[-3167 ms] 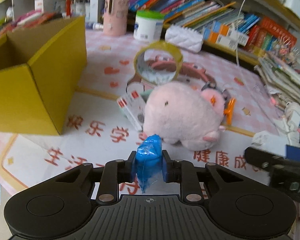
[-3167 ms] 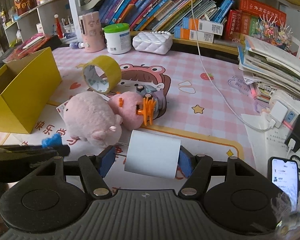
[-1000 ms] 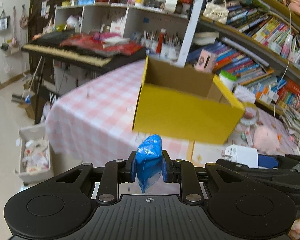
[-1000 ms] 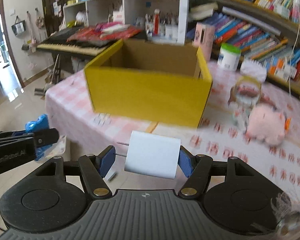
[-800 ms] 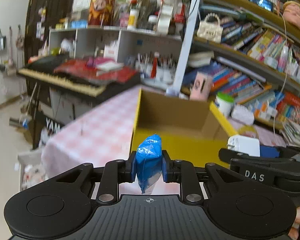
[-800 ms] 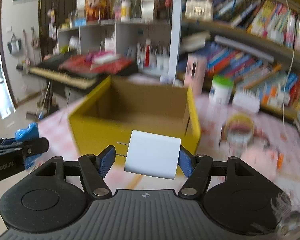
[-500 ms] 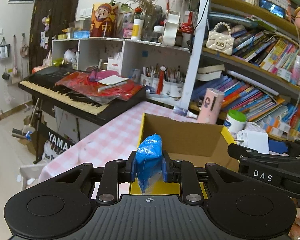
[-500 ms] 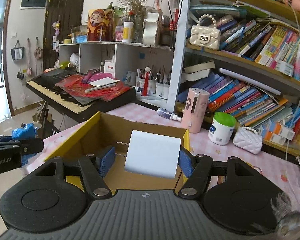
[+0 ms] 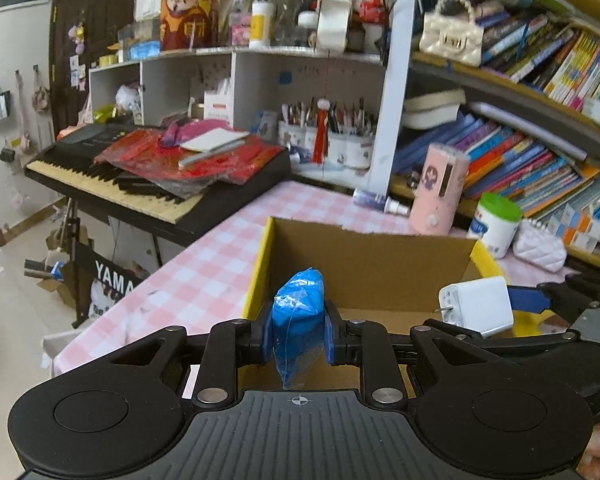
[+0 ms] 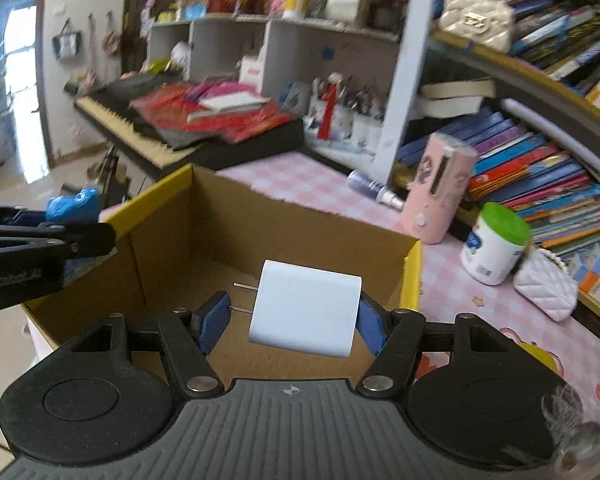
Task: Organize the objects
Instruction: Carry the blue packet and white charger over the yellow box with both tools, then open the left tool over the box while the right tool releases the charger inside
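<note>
My left gripper [image 9: 298,334] is shut on a blue plastic-wrapped packet [image 9: 299,312] and holds it over the near left edge of the open yellow cardboard box [image 9: 364,256]. My right gripper [image 10: 294,322] is shut on a white charger plug [image 10: 306,308], prongs pointing left, above the box's open inside [image 10: 236,232]. The charger also shows in the left wrist view [image 9: 476,306], and the blue packet in the right wrist view [image 10: 74,204]. The box floor looks bare where it shows.
The box stands on a pink checked tablecloth [image 9: 208,268]. Behind it are a pink cylinder [image 9: 440,188], a green-lidded white jar [image 9: 496,224], a white quilted purse [image 9: 540,246] and shelves of books. A keyboard [image 9: 140,184] stands off the table's left.
Both grippers have swung from the table's toys to the yellow box and risen over its opening. Each still holds its object.
</note>
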Demonstrator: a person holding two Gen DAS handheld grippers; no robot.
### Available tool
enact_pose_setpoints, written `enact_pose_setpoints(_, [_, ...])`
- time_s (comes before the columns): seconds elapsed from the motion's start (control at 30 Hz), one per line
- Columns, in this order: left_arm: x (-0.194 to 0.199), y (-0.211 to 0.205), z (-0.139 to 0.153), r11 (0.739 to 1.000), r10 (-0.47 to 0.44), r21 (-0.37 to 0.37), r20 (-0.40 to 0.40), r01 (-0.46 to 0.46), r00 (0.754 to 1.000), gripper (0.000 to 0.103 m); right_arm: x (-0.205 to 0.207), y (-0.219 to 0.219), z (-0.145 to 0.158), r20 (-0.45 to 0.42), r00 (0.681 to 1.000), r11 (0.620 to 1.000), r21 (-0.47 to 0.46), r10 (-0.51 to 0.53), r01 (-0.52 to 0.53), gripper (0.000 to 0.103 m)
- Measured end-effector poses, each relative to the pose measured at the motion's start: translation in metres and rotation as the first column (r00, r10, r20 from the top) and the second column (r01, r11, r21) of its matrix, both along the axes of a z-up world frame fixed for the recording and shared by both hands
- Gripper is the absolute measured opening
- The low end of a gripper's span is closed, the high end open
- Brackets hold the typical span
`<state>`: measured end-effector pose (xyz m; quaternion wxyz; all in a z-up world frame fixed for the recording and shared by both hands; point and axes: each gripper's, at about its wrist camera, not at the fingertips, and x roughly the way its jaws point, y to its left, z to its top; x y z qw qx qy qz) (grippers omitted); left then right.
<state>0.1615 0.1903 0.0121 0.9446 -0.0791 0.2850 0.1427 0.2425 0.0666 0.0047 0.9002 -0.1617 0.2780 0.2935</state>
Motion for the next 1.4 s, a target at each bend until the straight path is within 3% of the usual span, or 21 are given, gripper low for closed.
enact_pose_setpoints(0.23, [0.028, -0.002, -0.019, 1.0, 0.002, 0.016, -0.077, -0.001, 0.997, 0.022, 0.028, 0.009, -0.019, -0.087, 0.991, 0.992, -0.075, 0.098, -0.104, 0.064])
enact_pose_setpoints(0.43, [0.046, -0.01, -0.03, 0.998, -0.014, 0.051, -0.131, 0.021, 0.991, 0.022, 0.039, 0.018, -0.028, -0.227, 0.956, 0.968, -0.122, 0.186, -0.217, 0.064])
enact_pose_setpoints(0.6, [0.054, -0.016, -0.038, 0.998, -0.043, 0.039, -0.176, 0.051, 0.983, 0.022, 0.036, 0.025, -0.03, -0.261, 0.94, 0.949, -0.167, 0.218, -0.266, 0.065])
enact_pose_setpoints(0.8, [0.052, -0.014, -0.042, 0.999, -0.038, 0.014, -0.193, 0.041, 0.981, 0.022, 0.032, 0.028, -0.031, -0.255, 0.938, 0.936, -0.201, 0.234, -0.288, 0.065])
enact_pose_setpoints(0.9, [0.047, -0.015, -0.038, 0.999, -0.042, 0.021, -0.165, 0.046, 0.985, 0.028, 0.031, 0.027, -0.03, -0.249, 0.941, 0.94, -0.194, 0.23, -0.281, 0.065])
enact_pose_setpoints(0.97, [0.041, -0.017, -0.033, 0.999, -0.042, 0.025, -0.127, 0.045, 0.991, 0.037, 0.032, 0.026, -0.029, -0.235, 0.946, 0.946, -0.179, 0.224, -0.269, 0.066])
enact_pose_setpoints(1.03, [0.035, -0.019, -0.027, 0.999, -0.043, 0.029, -0.087, 0.046, 0.995, 0.05, 0.03, 0.023, -0.026, -0.199, 0.955, 0.955, -0.16, 0.218, -0.251, 0.075])
enact_pose_setpoints(1.1, [0.029, -0.022, -0.019, 0.998, -0.048, 0.04, -0.05, 0.05, 0.998, 0.054, 0.024, 0.02, -0.023, -0.146, 0.968, 0.963, -0.153, 0.202, -0.224, 0.083])
enact_pose_setpoints(1.23, [0.014, -0.025, -0.005, 0.997, -0.047, 0.063, 0.012, 0.046, 0.999, 0.066, 0.012, 0.016, -0.018, -0.07, 0.982, 0.971, -0.152, 0.174, -0.183, 0.083])
enact_pose_setpoints(1.4, [-0.009, -0.022, 0.01, 0.998, -0.005, 0.063, 0.071, 0.001, 0.997, 0.07, -0.004, 0.004, -0.002, -0.004, 0.993, 0.989, -0.081, 0.12, -0.119, 0.083])
